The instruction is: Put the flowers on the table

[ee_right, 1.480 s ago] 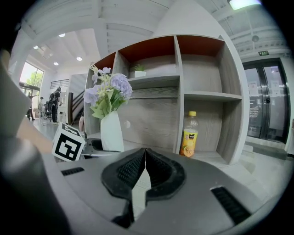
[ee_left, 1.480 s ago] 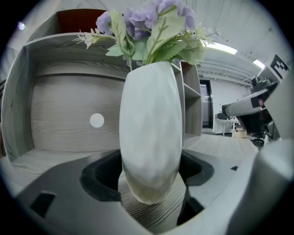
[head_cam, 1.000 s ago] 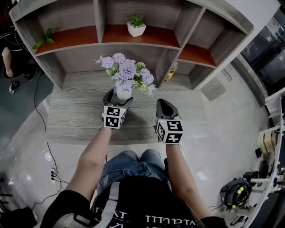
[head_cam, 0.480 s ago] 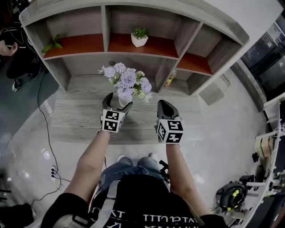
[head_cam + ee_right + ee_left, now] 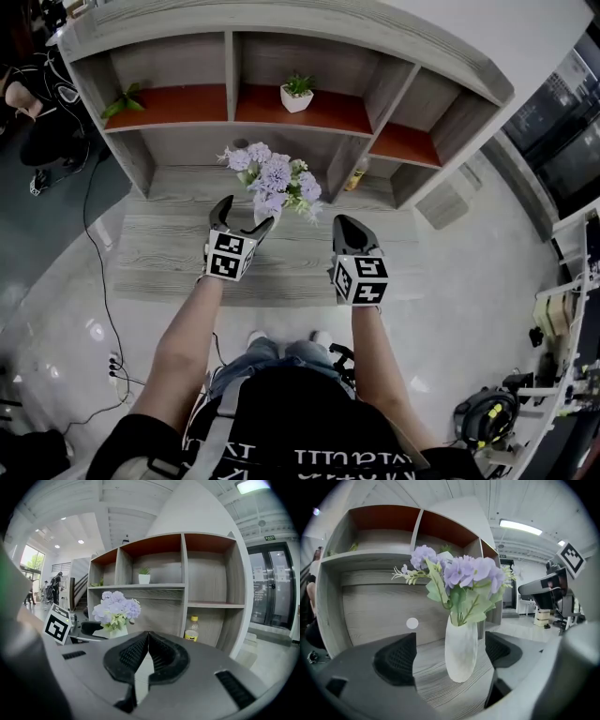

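table point(image 5: 159, 258): low, grey wood. left gripper point(image 5: 244, 214): jaws wide, either side of vase point(image 5: 461, 648), not touching. right gripper point(image 5: 148, 637): jaws pressed together, empty. vase: upright on table; smooth, probably breakable, top-heavy; best hold mid-body. flowers point(image 5: 464, 573): soft, crushable. vase base hidden in head view.

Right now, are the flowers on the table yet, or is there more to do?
Nearly finished. Done: the white vase of purple flowers stands upright on the wooden table. In hand: nothing. The left tongs are open, one jaw on each side of the vase, not touching it. The right tongs are shut and empty. Left: probably just pulling the left tongs away.
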The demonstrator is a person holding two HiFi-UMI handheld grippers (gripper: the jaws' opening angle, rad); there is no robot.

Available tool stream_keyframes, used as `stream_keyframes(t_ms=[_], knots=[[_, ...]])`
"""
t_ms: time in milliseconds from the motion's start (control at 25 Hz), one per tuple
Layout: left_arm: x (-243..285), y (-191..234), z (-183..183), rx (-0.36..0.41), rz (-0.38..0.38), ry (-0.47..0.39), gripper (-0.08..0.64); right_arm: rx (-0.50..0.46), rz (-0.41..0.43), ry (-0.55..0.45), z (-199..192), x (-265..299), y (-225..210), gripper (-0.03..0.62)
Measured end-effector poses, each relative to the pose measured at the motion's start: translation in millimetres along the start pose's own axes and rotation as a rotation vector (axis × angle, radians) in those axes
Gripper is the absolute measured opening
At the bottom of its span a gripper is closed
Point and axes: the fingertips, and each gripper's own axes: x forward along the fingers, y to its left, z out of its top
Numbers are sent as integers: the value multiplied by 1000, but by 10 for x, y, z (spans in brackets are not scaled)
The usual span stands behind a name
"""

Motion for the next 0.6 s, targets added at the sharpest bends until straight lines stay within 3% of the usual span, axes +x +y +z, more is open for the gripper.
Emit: stream_keyframes(t_ms=[400,600], knots=[[-376,-113,165,46,-43,1,446,-45,-3,-17,170,-150,-6,17],[-618,-140,264,0,-50,7,446,-74,1,-39,327,-246,-36,16]])
